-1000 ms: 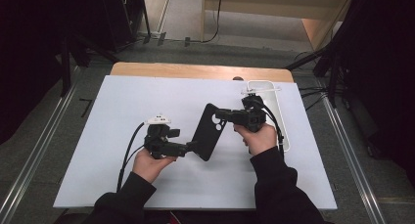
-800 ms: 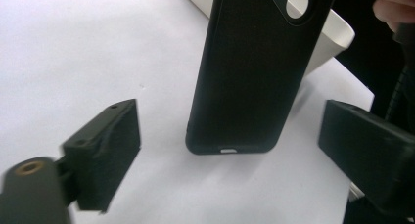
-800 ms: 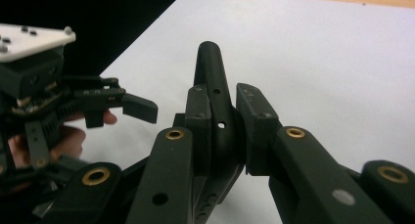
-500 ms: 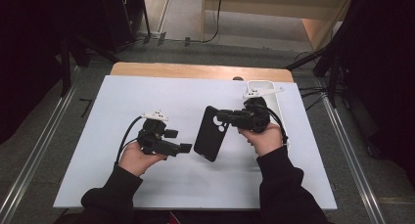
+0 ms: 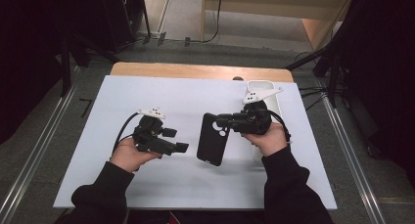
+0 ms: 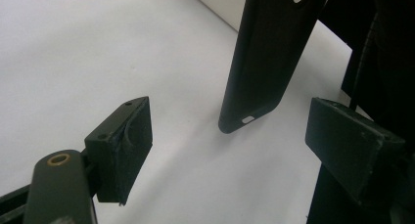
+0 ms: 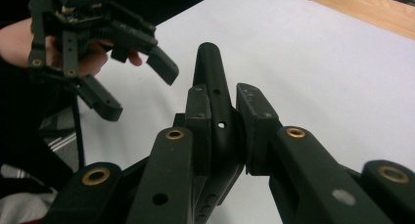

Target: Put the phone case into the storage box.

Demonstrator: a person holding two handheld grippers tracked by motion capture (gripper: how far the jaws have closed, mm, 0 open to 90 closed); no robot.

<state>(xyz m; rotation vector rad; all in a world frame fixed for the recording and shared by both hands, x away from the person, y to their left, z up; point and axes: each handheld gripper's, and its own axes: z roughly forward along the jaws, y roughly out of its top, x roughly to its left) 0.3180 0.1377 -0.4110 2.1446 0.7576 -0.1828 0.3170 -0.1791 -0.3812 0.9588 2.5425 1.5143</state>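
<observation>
A black phone case [image 5: 211, 143] hangs above the white table, held by its upper end. My right gripper [image 5: 221, 121] is shut on that end, and in the right gripper view both pads [image 7: 252, 111] press on the case's edge [image 7: 210, 72]. My left gripper [image 5: 176, 140] is held above the table to the left of the case, clear of it. Its jaws have just been closing a little, but they stand apart with nothing between them. In the left gripper view the case [image 6: 266, 57] hangs ahead of the open left gripper [image 6: 230, 141].
A white sheet [image 5: 191, 94] covers the table, with a wooden strip [image 5: 195, 70] along its far edge. A long white tray [image 5: 275, 105] lies behind my right hand. Metal rails and dark stands flank the table on both sides.
My left gripper has drawn back to the left from the case's lower end and risen slightly. The case now hangs straighter from my right gripper, which has stayed in place.
</observation>
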